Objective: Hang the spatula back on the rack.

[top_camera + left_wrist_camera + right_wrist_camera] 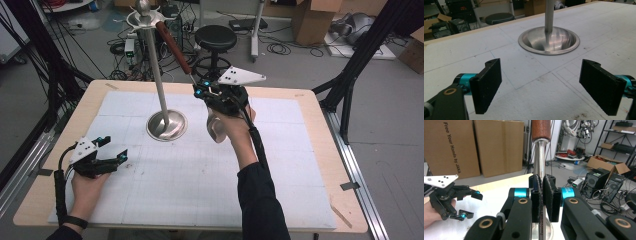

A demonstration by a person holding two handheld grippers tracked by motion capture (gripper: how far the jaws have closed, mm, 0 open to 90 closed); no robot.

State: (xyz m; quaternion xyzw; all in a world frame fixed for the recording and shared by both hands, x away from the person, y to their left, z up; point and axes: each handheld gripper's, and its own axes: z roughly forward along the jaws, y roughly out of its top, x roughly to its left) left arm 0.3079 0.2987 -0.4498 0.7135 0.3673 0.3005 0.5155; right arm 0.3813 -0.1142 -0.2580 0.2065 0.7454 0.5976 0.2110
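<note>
**Inspector:** Report the right gripper point(200, 88).

**Assistant:** In the high view it is raised over the far middle of the table point(320, 150), held in the person's right hand point(232, 125). Its jaws are clenched on the thin metal shaft of a utensil point(175, 47). The right gripper view shows the two black pads point(549, 197) pressed against that shaft from both sides, just below the brown handle.

**Inspector:** Where does the utensil lie?

**Assistant:** It slants upward from the jaws toward the ring at the top of the metal stand point(159, 80); its bowl end shows below the hand. Whether the handle touches the ring, I cannot tell.

**Inspector:** The stand itself?

**Assistant:** Upright on the white mat point(190, 175), pole rising from a round dished base point(549, 41), just left of the right gripper.

**Inspector:** And the left gripper point(112, 150)?

**Assistant:** Low at the near left of the mat, in the left hand point(87, 185). Its jaws are spread wide with nothing between them; the left gripper view shows bare mat in the gap and the base beyond, well apart.

**Inspector:** Surroundings?

**Assistant:** A black stool point(215, 37) and cardboard boxes point(474, 147) stand on the floor past the table.
</note>
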